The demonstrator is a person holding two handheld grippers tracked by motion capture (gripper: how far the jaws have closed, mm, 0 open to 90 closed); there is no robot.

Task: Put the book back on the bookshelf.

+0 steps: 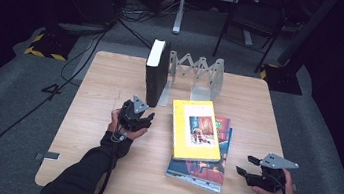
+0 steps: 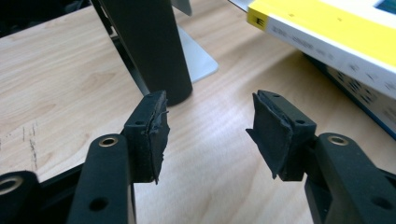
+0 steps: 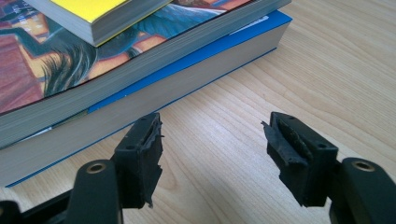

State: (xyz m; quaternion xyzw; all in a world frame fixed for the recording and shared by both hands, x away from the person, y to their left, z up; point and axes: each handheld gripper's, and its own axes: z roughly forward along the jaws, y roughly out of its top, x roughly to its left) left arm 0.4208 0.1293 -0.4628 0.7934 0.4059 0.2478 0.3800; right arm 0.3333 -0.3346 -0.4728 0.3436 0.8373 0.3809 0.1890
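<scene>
Yellow covers the top book (image 1: pixel 196 129) of a flat stack of three lying near the middle of the wooden surface (image 1: pixel 100 87), with a picture-covered book (image 3: pixel 93 60) under it and a blue-edged book (image 3: pixel 196 70) at the bottom. Behind the stack, a black book (image 1: pixel 156 72) stands upright against the left end of a grey expanding bookend rack (image 1: pixel 198 73), which suggests the stacked books are meant to be stood up beside it. The left tongs (image 1: pixel 143 118) rest on the surface between the black book and the stack, jaws apart and empty, placed where they could steady the standing book or take the stack's left edge. The right tongs (image 1: pixel 250 169) lie low at the stack's near right corner, also apart and gripping nothing, their jaws level with the page edges of the bottom books, probably ready to pinch or lift a book from that side.
</scene>
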